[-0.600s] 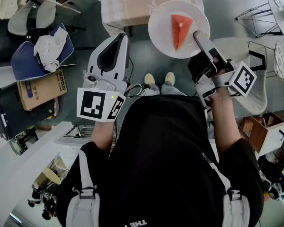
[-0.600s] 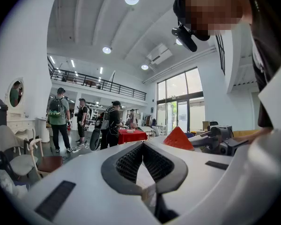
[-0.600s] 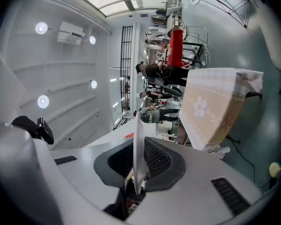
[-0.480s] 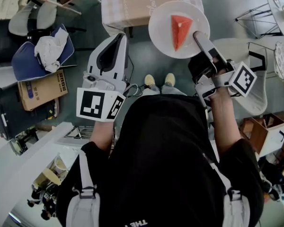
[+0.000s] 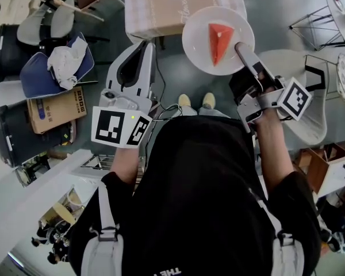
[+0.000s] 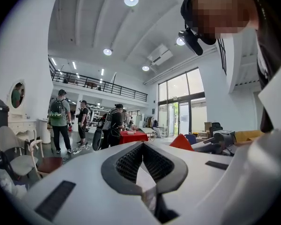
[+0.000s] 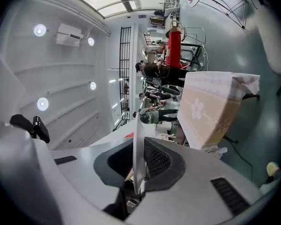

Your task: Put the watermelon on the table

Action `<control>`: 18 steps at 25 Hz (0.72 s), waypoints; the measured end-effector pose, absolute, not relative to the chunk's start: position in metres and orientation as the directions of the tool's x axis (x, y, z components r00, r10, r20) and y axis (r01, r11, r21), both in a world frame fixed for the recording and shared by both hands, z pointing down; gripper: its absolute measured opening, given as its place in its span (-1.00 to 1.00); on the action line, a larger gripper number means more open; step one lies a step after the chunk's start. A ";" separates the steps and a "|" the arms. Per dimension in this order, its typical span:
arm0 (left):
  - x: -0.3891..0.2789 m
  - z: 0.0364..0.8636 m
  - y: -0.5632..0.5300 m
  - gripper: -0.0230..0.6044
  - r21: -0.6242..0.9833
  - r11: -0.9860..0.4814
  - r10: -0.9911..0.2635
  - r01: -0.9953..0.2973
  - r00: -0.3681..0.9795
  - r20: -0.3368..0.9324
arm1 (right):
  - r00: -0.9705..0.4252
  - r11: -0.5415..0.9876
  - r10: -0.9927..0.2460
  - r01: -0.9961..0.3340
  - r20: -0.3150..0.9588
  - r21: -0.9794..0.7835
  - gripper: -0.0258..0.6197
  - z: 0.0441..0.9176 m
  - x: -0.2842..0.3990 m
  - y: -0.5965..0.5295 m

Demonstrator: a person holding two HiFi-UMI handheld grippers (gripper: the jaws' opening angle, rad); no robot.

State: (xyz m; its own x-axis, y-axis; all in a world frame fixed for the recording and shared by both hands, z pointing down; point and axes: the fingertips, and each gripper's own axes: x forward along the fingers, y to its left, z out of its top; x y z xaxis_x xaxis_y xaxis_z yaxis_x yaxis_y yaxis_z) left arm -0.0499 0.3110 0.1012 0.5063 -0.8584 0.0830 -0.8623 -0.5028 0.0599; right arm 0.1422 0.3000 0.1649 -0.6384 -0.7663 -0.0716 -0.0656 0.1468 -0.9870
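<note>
Grey floor [image 5: 172, 79] lies below me, with one cloth-covered tabletop [image 5: 155, 4] ahead of both grippers. My right hand-held gripper [image 5: 241, 48] pinches the rim of one white plate [image 5: 198, 45]. The single watermelon wedge [image 5: 219, 40] lies on it just left of the jaw tips, its long axis along the jaws and its point toward me. My left hand-held gripper [image 5: 145, 48] is closed on nothing.

The cloth-covered table [image 5: 155, 10] stands on the grey floor [image 5: 178, 79].
</note>
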 end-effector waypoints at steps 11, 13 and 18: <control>-0.025 0.103 0.323 -0.89 0.057 -0.496 -0.863 -0.866 0.499 0.081 | -0.654 0.173 -0.752 -0.065 -0.089 -0.983 -0.78 0.171 0.169 0.307; -0.020 0.102 0.327 -0.89 0.052 -0.499 -0.861 -0.865 0.502 0.080 | -0.659 0.179 -0.746 -0.061 -0.096 -0.982 -0.78 0.168 0.171 0.308; -0.016 0.098 0.331 -0.89 0.046 -0.499 -0.862 -0.865 0.502 0.071 | -0.673 0.192 -0.732 -0.061 -0.102 -0.979 -0.78 0.161 0.172 0.307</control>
State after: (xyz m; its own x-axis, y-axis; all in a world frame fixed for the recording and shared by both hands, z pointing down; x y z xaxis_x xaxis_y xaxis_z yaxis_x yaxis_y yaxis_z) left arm -0.0161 0.3314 0.0977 0.5015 -0.8623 0.0707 -0.8651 -0.4994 0.0462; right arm 0.1720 0.3072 0.1610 -0.6732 -0.7325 -0.1017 -0.0612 0.1922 -0.9795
